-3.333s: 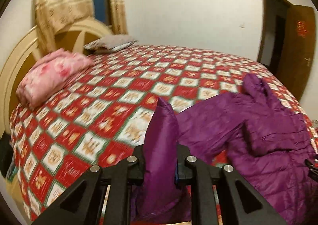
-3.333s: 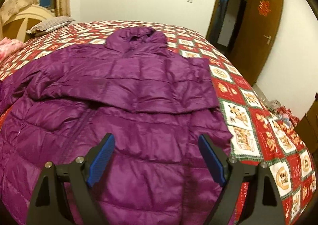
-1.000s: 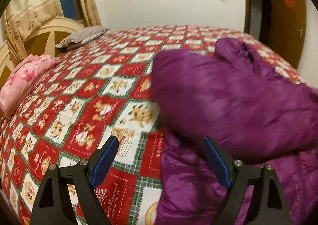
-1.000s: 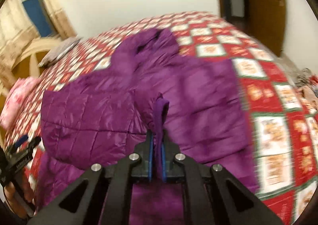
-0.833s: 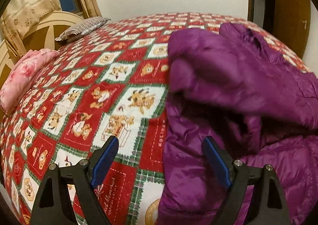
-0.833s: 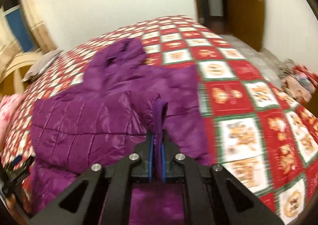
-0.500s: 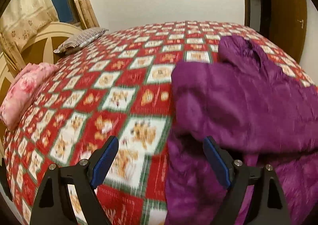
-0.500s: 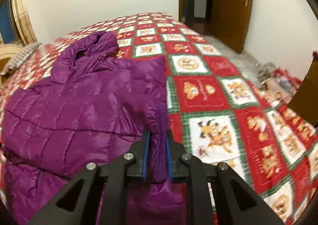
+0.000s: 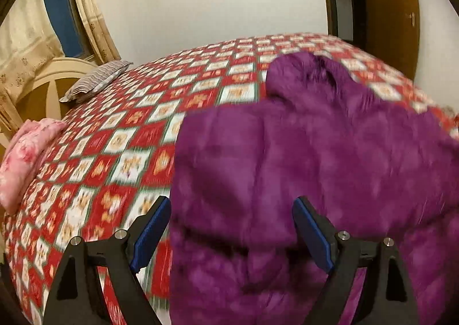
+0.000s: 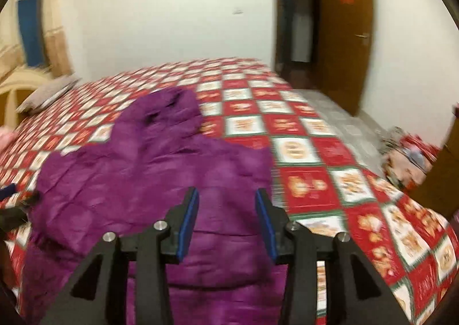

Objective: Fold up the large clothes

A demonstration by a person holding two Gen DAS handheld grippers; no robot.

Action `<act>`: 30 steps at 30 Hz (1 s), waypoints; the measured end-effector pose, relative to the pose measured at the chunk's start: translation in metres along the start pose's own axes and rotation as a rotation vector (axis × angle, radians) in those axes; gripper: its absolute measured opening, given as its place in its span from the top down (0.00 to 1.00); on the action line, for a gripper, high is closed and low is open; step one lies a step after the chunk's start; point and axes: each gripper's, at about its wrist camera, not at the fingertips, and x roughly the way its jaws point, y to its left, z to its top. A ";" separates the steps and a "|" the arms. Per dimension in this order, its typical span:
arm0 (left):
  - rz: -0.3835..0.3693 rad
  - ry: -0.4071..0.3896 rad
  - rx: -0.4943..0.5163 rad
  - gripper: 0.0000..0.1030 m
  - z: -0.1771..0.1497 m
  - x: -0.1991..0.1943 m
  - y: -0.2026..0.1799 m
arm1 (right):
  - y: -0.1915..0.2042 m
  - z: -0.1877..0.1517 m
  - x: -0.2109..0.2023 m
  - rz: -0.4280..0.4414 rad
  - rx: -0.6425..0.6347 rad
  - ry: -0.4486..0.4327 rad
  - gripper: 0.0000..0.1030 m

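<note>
Purple and quilted, the jacket [image 10: 149, 181] lies on the bed [image 10: 315, 181] over its red and white checked cover, hood toward the far wall and both sides folded in over the body. The right gripper [image 10: 226, 210] has just been opening; its jaws stand apart above the jacket with nothing pinched between them. The left gripper [image 9: 229, 227] is spread wide over the jacket's left edge, empty. A pink quilt [image 9: 23, 153] sits by the headboard.
</note>
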 end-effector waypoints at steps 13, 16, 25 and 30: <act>0.025 0.107 -0.061 0.15 -0.017 0.024 0.032 | 0.003 -0.028 0.063 -0.067 -0.045 0.140 0.59; -0.028 0.032 -0.156 0.15 0.003 0.006 0.053 | -0.011 -0.031 0.060 -0.096 -0.025 0.136 0.60; -0.061 0.041 -0.125 0.14 0.067 0.059 0.019 | 0.000 -0.006 0.054 -0.066 -0.018 0.063 0.60; -0.041 0.105 -0.072 0.13 0.034 0.096 -0.007 | -0.011 -0.026 0.082 -0.067 -0.007 0.117 0.60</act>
